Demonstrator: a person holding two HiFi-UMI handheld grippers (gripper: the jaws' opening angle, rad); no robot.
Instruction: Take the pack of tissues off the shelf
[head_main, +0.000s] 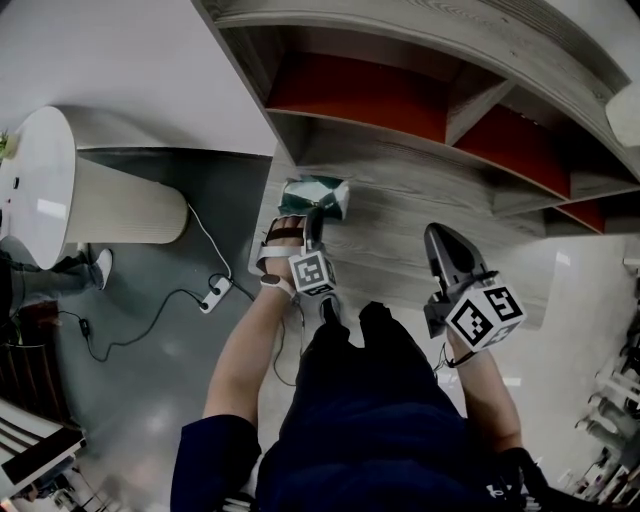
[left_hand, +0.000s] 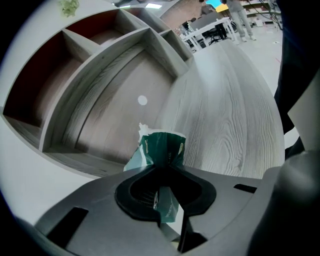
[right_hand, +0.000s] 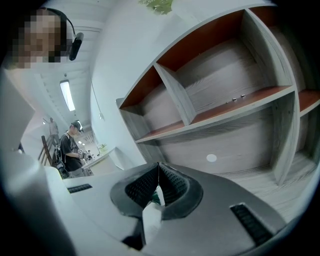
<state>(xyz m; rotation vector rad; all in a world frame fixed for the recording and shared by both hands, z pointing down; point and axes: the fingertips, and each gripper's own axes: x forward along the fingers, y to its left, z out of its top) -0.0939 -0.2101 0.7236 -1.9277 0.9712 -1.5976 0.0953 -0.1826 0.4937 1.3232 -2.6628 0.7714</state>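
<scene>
The pack of tissues is green and white. My left gripper is shut on its near end and holds it just above the grey wooden ledge in front of the shelf. In the left gripper view the pack sticks out past the jaws, crumpled where they pinch it, with the shelf's low compartment behind it. My right gripper hangs to the right over the same ledge. Its jaws meet at the tips with nothing held, and they face the shelf compartments.
The shelf has grey wood dividers and red back panels. A white rounded counter stands at the left. A power strip with cables lies on the grey floor. A person stands far off in the right gripper view.
</scene>
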